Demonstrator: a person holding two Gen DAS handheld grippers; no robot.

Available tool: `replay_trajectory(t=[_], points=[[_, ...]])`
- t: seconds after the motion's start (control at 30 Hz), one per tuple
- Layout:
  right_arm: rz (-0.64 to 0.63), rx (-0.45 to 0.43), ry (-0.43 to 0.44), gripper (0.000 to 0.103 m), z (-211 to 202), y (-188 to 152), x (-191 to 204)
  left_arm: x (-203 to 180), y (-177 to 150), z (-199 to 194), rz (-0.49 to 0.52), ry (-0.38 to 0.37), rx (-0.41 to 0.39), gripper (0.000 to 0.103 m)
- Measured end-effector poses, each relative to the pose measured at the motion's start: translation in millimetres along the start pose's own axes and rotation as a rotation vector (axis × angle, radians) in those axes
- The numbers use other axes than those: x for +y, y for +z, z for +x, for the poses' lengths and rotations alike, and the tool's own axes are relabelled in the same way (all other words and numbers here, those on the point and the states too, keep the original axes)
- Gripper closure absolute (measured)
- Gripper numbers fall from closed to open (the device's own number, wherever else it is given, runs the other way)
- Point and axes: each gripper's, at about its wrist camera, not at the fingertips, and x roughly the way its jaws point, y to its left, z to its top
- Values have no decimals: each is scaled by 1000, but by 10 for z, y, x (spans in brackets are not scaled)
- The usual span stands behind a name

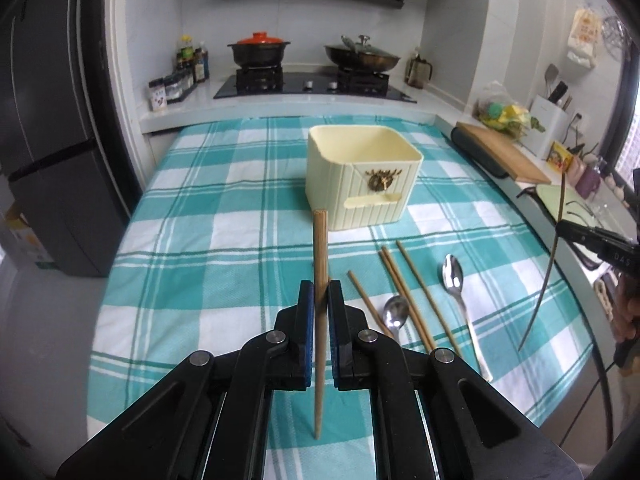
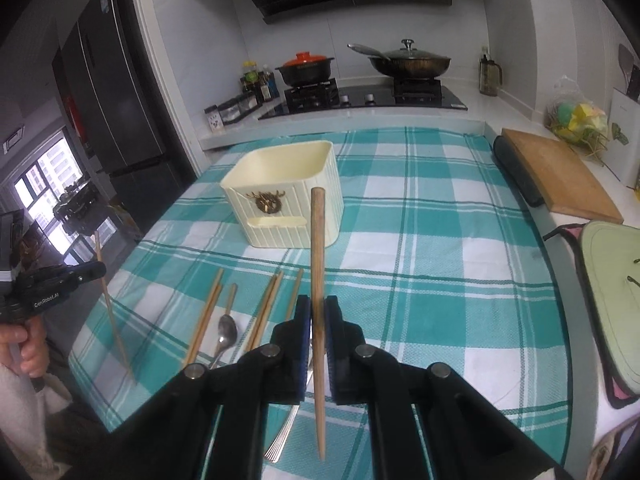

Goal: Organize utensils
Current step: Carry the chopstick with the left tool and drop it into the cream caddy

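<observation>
My left gripper (image 1: 320, 286) is shut on a wooden chopstick (image 1: 320, 248) and holds it upright above the teal checked cloth (image 1: 224, 240). In the same way my right gripper (image 2: 318, 300) is shut on another chopstick (image 2: 317, 240). A cream utensil holder (image 1: 360, 176) (image 2: 280, 200) stands open-topped on the cloth beyond both. Several chopsticks (image 1: 400, 292) (image 2: 204, 316), two spoons (image 1: 454, 276) (image 2: 227, 330) and a fork (image 2: 280, 436) lie on the cloth. Each gripper shows at the edge of the other's view, the right gripper (image 1: 560, 227) and the left gripper (image 2: 99, 269), with its chopstick.
A wooden cutting board (image 2: 560, 168) and a green mat (image 2: 608, 288) lie on the counter to the right. Behind the cloth is a stove (image 1: 312, 86) with a red-lidded pot (image 1: 259, 50) and a wok (image 1: 362, 56). A dark fridge (image 1: 52, 140) stands left.
</observation>
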Motion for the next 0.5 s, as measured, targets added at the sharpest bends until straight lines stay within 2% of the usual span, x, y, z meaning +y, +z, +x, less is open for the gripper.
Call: replay_trajectory(t=[0.2, 0.5], points=[[-34, -110, -8, 96, -385, -24, 200, -52, 48, -328, -12, -26, -72, 98], [-85, -264, -4, 96, -597, 53, 474, -50, 200, -494, -32, -60, -115, 98]])
